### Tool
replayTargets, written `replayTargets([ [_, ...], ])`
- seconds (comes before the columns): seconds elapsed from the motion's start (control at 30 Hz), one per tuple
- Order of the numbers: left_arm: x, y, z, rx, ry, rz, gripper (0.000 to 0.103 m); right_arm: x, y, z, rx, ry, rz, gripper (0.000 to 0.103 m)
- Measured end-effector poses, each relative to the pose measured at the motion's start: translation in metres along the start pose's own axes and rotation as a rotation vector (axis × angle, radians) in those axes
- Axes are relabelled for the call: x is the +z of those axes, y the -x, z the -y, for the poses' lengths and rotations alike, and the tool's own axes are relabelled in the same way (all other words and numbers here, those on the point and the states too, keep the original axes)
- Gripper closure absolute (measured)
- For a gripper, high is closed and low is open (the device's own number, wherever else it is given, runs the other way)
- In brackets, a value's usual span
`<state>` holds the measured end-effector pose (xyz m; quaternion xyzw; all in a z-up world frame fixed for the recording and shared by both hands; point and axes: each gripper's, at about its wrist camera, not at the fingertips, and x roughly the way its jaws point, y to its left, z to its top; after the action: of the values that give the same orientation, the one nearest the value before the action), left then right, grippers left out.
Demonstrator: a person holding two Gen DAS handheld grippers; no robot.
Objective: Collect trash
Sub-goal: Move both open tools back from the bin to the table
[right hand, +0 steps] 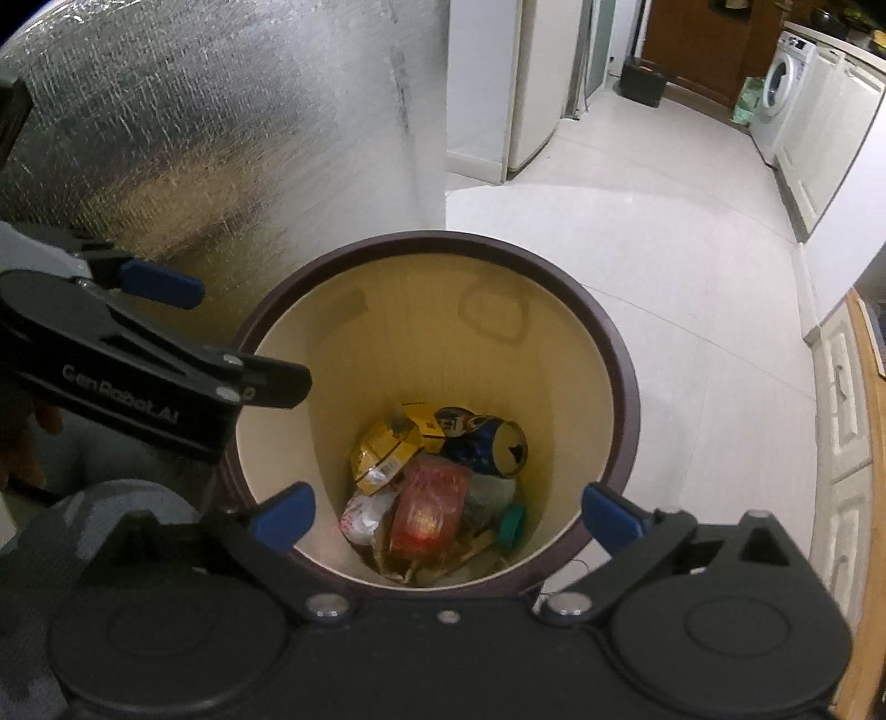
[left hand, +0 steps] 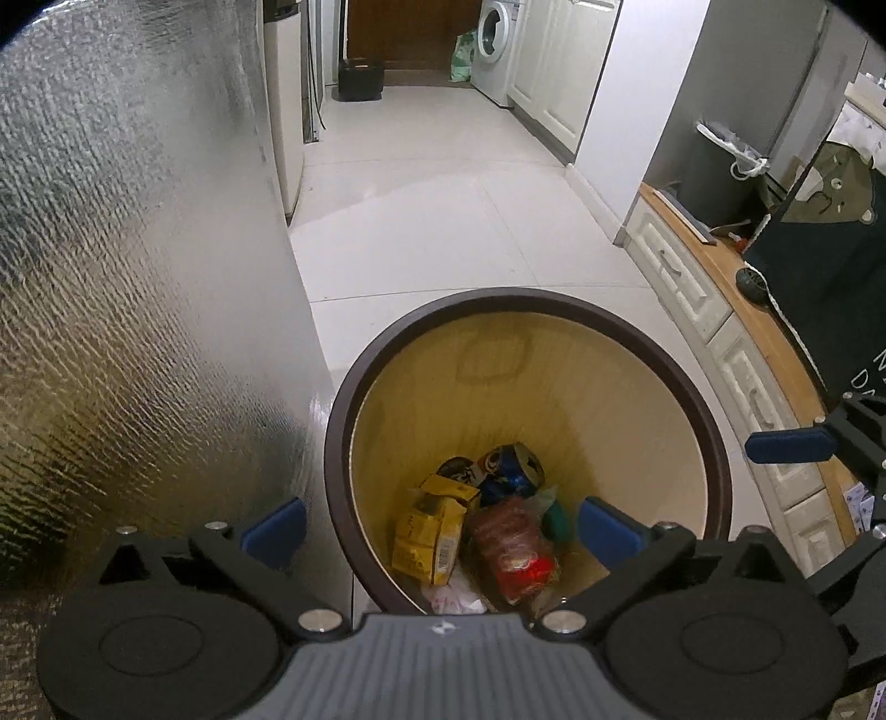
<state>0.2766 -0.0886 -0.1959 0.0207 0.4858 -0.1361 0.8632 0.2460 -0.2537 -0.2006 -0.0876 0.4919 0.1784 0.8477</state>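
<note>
A round trash bin with a dark brown rim [left hand: 714,432] [right hand: 626,354] and cream inside stands on the white tile floor, right below both grippers. At its bottom lie a yellow carton [left hand: 429,531] [right hand: 385,451], a crushed blue can [left hand: 512,465] [right hand: 487,440], a red wrapper in clear plastic [left hand: 518,551] [right hand: 429,512], a green piece [right hand: 514,526] and white crumpled plastic [right hand: 362,515]. My left gripper [left hand: 440,531] is open and empty above the bin's near edge; it also shows in the right wrist view [right hand: 221,338]. My right gripper [right hand: 446,518] is open and empty above the bin.
A silver foil-covered panel [left hand: 138,249] [right hand: 221,127] stands close on the left of the bin. White cabinets with a wooden top [left hand: 698,266] run along the right. A washing machine [left hand: 498,44] and a black box [left hand: 361,77] are far down the floor.
</note>
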Motion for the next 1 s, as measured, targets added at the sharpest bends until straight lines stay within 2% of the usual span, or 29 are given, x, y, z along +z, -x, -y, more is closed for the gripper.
replayTargets([
  [0.43, -0.009, 0.025, 0.007, -0.020, -0.029, 0.024, 0.000, -0.010, 0.026, 0.000, -0.024, -0.053, 0.034, 0.000],
  [1.0, -0.025, 0.102, 0.010, -0.011, -0.051, 0.141, 0.000, -0.035, 0.099, 0.000, -0.121, -0.153, 0.171, 0.000],
])
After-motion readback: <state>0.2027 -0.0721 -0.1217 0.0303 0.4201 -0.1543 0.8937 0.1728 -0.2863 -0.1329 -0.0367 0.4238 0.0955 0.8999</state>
